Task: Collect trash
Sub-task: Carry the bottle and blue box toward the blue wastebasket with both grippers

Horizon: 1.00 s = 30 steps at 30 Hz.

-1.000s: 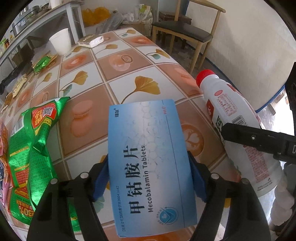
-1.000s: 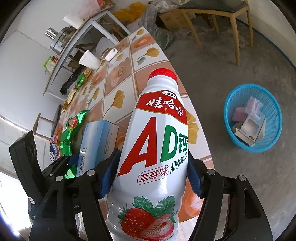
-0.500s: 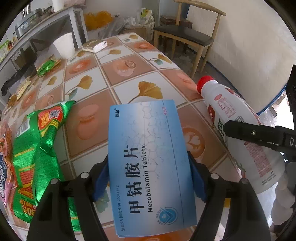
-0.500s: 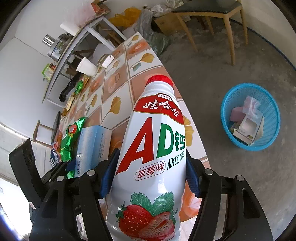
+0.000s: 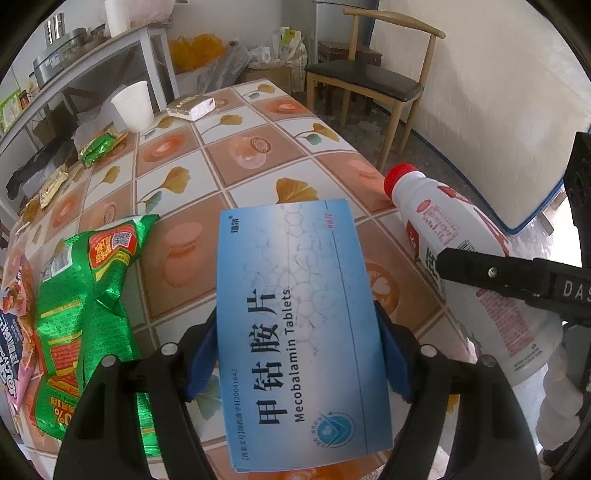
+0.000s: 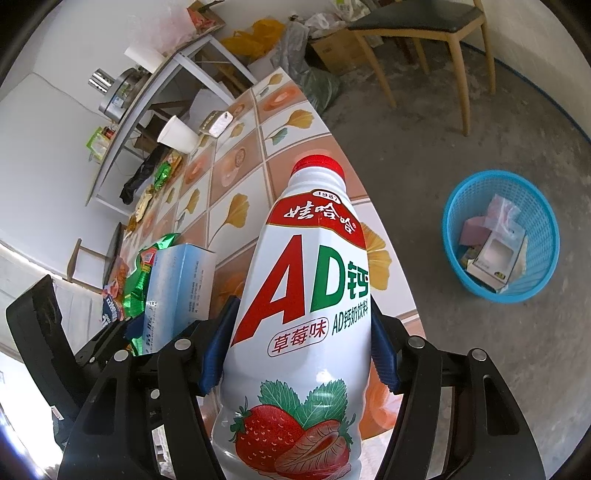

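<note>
At the far left of the left wrist view, crinkled foil snack bags (image 5: pixel 88 295) in glossy green lie on the table (image 5: pixel 229 162), whose smooth cloth is printed in orange and cream squares with ginkgo leaves. Their left edge is cut off by the lens rim, and a pink wrapper beside them is only partly visible. Farther back stand a white paper cup (image 5: pixel 133 105) and a small flat packet (image 5: pixel 191 106).

In the middle, the left gripper (image 5: pixel 295 354) is clamped on a flat, rectangular cardboard tablet box (image 5: pixel 295 314), pale blue and matte, its blue pads pressing both long edges. The box's near end hides the table beneath it.

To the right, the right gripper (image 6: pixel 299 354) is clenched around a white plastic bottle (image 6: pixel 306 295) with a red screw cap and a strawberry label, its pads gripping the waist; the bottle's base runs out of frame. The bottle is held above the table's right edge, close beside the box.

Farthest right, on the rough concrete floor, a round blue plastic mesh basket (image 6: pixel 543 229) holds crumpled paper and a small open carton. A wooden chair (image 6: pixel 428 26) with a dark seat stands beyond.
</note>
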{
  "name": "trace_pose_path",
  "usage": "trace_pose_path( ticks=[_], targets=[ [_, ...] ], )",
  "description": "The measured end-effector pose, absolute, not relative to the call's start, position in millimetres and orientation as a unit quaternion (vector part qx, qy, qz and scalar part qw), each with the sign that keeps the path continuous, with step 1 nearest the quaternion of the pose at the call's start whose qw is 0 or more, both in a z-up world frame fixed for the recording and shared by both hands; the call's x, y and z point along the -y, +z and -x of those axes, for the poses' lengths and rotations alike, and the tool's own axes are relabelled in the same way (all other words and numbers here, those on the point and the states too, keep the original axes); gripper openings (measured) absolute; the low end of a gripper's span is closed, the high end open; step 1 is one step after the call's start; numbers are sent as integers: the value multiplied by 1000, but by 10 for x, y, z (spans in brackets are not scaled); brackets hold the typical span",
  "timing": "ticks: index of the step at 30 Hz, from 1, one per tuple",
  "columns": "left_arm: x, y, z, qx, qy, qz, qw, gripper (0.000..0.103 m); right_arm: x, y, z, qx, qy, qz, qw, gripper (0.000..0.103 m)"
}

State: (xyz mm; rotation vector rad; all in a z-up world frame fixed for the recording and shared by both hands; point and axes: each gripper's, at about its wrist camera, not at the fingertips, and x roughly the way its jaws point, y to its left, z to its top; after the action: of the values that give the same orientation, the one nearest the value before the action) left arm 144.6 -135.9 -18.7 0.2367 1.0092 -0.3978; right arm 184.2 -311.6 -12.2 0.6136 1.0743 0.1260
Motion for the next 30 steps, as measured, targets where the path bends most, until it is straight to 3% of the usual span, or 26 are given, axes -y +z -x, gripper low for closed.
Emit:
trace_pose_path(
  ticks=[19,30],
  targets=[
    [1433,-47,-1385,-461,-192,-118,858,72,3279,-36,-1723,-482,56,-300,821,61],
    [2011,308,-1515,-439,-275,-110,849,72,4236,139,-1231,-422,-55,-348,835,61]
  ],
)
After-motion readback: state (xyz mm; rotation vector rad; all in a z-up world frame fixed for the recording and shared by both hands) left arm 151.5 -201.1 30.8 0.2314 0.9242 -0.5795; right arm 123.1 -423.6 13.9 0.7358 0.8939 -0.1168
